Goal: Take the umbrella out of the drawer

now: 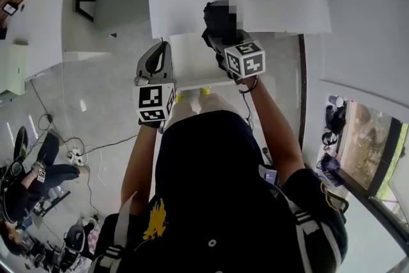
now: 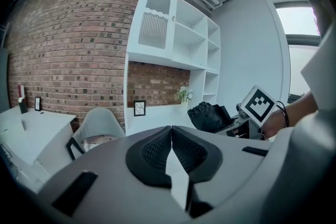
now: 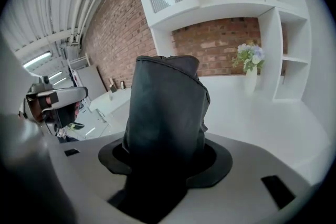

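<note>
Right gripper (image 3: 165, 162) is clamped on the umbrella (image 3: 165, 105): black, folded, fabric creased, sticking up out of the jaws above the white desk (image 3: 262, 113). Left gripper (image 2: 171, 150) is pinched together, empty. Looks clear of the drawer (image 1: 204, 82); next, pick a spot and set it down.

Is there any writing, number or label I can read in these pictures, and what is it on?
No readable text anywhere.
Left cube and right cube: black-and-white square patterns only, no letters.
Yellow shirt emblem: too blurred to read.
</note>
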Demonstrator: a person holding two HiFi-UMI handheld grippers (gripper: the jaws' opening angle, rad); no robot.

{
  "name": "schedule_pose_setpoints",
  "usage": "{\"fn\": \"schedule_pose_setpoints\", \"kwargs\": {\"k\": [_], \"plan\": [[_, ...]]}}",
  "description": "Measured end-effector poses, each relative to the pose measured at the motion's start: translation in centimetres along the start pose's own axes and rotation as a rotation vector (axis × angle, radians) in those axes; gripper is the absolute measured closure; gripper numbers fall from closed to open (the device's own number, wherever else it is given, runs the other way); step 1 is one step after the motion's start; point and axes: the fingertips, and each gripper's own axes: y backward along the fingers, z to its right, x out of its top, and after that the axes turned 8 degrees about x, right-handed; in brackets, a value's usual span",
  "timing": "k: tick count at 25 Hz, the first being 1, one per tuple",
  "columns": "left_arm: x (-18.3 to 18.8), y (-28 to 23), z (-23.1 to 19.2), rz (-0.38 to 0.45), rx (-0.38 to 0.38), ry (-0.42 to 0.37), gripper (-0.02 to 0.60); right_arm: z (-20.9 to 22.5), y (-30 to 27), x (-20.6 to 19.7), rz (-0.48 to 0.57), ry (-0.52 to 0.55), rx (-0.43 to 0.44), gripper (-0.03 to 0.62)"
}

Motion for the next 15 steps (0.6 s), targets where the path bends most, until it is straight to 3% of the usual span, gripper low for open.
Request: {"fn": "schedule_pose_setpoints", "kwargs": {"k": [15], "plan": [[5.6, -1.2, 0.2, 0.09, -0.033, -0.027, 0.563, -0.2, 7.8, 9.4, 0.239, -0.02, -0.036, 0.326]]}}
